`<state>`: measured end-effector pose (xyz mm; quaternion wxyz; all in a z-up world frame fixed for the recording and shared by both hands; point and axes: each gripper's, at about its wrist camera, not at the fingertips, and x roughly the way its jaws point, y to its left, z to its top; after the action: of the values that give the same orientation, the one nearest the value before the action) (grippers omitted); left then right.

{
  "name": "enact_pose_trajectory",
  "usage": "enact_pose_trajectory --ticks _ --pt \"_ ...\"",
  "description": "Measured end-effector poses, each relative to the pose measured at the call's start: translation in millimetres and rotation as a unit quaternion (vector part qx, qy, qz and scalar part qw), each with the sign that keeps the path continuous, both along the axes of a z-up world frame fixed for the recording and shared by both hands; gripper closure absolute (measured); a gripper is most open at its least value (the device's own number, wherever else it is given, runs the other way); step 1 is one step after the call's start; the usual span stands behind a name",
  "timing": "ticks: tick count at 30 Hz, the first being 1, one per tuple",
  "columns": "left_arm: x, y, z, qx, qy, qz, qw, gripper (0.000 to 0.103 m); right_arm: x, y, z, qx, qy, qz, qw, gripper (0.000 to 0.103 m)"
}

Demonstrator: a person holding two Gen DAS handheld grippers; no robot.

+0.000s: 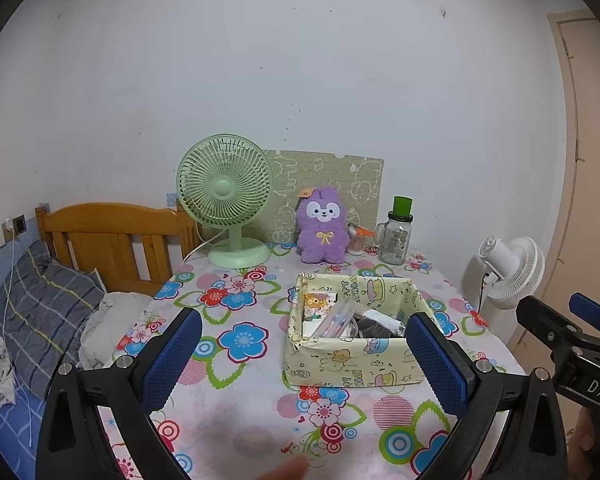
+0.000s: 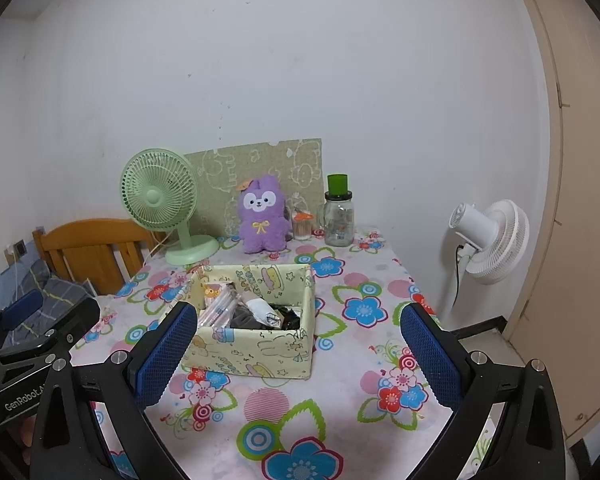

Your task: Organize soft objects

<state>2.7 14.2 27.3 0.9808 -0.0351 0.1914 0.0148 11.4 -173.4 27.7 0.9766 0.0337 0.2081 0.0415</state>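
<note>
A purple plush toy point(image 1: 322, 225) stands upright at the back of the flowered table, against a green board; it also shows in the right wrist view point(image 2: 261, 216). A pale yellow cartoon-print box point(image 1: 354, 330) sits mid-table and holds dark cloth, white items and a clear packet; it shows in the right wrist view too point(image 2: 256, 320). My left gripper point(image 1: 304, 354) is open and empty, above the table's near part, in front of the box. My right gripper point(image 2: 299, 350) is open and empty, also short of the box.
A green desk fan point(image 1: 226, 196) stands left of the plush. A glass jar with a green lid point(image 1: 396, 236) and a small cup stand to its right. A white floor fan point(image 2: 490, 240) is beyond the table's right edge. A bed with a wooden headboard point(image 1: 112, 236) lies left.
</note>
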Motion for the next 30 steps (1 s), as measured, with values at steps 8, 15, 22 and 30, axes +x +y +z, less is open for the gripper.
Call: enact_pose_trajectory --ticks 8,15,22,30 --pt "0.1 0.9 -1.6 0.002 0.0 0.0 1.0 0.0 -0.2 -0.1 0.3 0.001 0.0 -0.001 1.0 0.0" --pt "3.4 -1.2 -1.8 0.003 0.001 -0.002 1.0 0.0 -0.6 -0.9 0.7 0.003 0.0 -0.001 1.0 0.0" --pt "3.1 -0.8 -2.8 0.002 0.001 -0.004 1.0 0.0 2.3 -2.4 -0.8 0.007 0.004 -0.006 1.0 0.0" --pt "4.6 0.0 -4.9 0.004 0.004 0.001 1.0 0.0 5.3 -2.6 -2.5 0.007 0.007 -0.007 1.0 0.0"
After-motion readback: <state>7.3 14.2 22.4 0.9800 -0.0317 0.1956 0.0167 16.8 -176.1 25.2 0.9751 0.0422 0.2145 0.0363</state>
